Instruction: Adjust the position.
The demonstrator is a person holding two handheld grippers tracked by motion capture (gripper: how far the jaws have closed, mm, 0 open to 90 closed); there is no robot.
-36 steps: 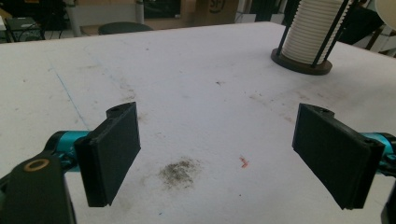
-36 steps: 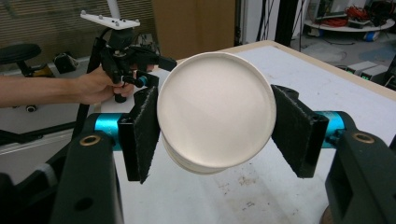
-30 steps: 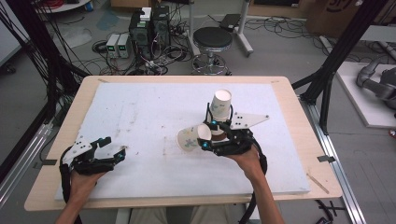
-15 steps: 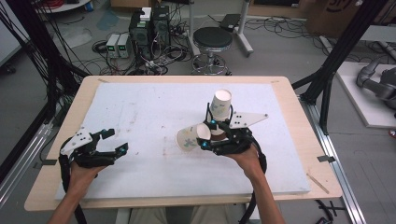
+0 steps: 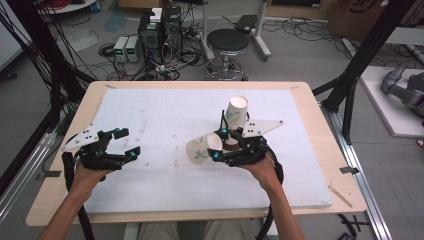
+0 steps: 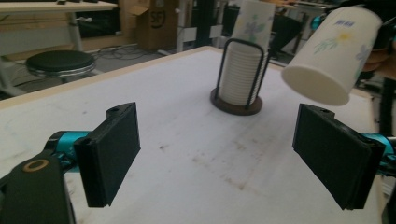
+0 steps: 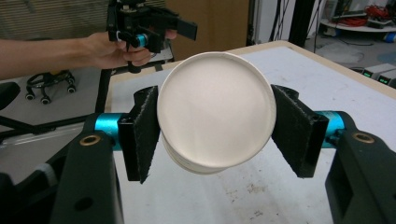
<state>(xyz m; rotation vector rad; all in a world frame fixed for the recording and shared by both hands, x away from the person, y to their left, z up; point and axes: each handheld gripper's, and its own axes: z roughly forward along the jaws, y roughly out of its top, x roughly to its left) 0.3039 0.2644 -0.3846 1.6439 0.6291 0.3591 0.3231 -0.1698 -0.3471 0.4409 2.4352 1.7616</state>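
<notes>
Each tool, left [image 5: 120,144] and right [image 5: 218,146], is black with teal collars, flat ribbed pads, brass-ringed screw holes, a grey triangular plate, and a black cable.

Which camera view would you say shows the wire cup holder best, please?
The left gripper view: the wire cup holder stands unobstructed, its stack and round base visible. In the high view the right gripper partly hides it.

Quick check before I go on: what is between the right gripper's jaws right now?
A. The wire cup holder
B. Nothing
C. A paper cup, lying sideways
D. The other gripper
C: the right gripper has its jaws pressed on both sides of a paper cup that lies sideways.
</notes>
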